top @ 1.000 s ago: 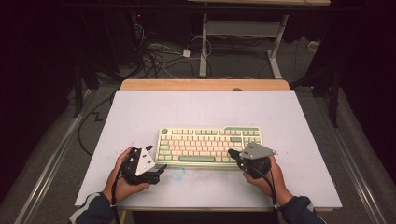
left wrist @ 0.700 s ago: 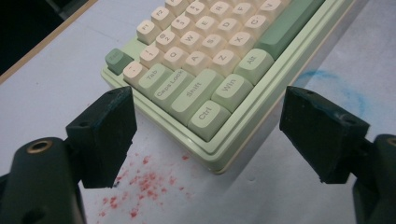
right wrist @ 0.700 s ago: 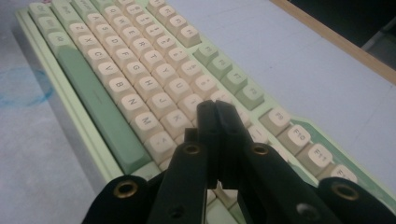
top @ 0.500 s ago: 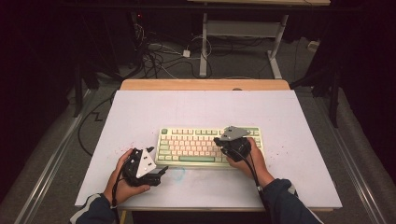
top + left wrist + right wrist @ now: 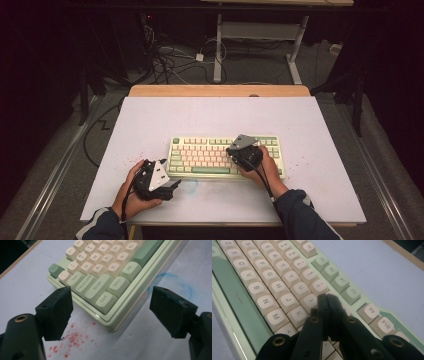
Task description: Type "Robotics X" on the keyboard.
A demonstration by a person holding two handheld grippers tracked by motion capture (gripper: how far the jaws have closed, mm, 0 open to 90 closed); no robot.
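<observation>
Right tongs (image 5: 327,298) closed over keyboard (image 5: 262,290), maybe touching; left tongs (image 5: 110,307) open.

Left gripper (image 5: 172,186) rests low in the left hand (image 5: 131,192), jaws spread wide; right gripper (image 5: 231,148), jaws pressed together, points forward from the right hand (image 5: 262,165).

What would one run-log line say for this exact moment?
scene: keyboard on white table | left gripper: open, at keyboard's Ctrl corner | right gripper: shut, tips over keys near I | nothing held
</observation>
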